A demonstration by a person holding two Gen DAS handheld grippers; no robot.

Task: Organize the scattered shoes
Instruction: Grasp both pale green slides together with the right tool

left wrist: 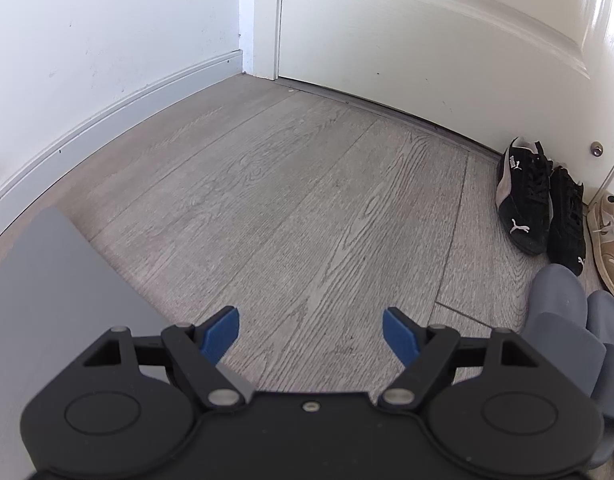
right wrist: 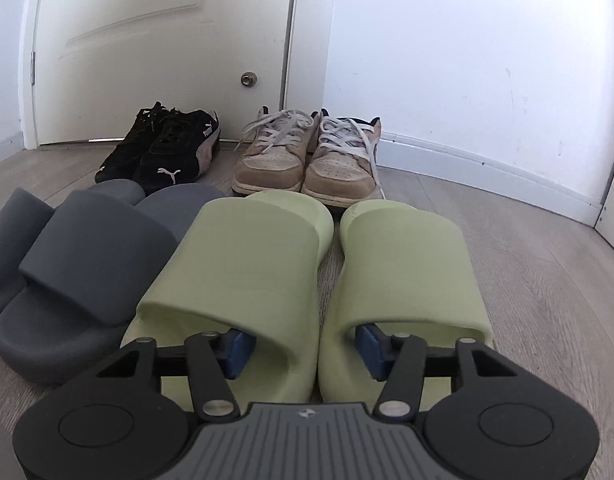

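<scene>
In the right wrist view a pair of pale green slides (right wrist: 243, 264) (right wrist: 407, 268) lies side by side on the floor right in front of my right gripper (right wrist: 305, 354). That gripper is open, with one blue fingertip (right wrist: 239, 350) inside the left slide's strap and the other inside the right slide's. Grey slides (right wrist: 91, 264) lie to their left. Black sneakers (right wrist: 167, 152) and tan sneakers (right wrist: 307, 156) stand in pairs by the door. My left gripper (left wrist: 311, 334) is open over bare floor, with the grey slides (left wrist: 559, 320) and black sneakers (left wrist: 523, 200) to its right.
A white door (right wrist: 155, 40) with a round stop (right wrist: 249, 79) closes the far end. White walls with skirting (left wrist: 107, 128) run along both sides. A flat grey panel (left wrist: 47, 280) stands at the left of the left gripper. Wood-look floor (left wrist: 287, 200) stretches ahead.
</scene>
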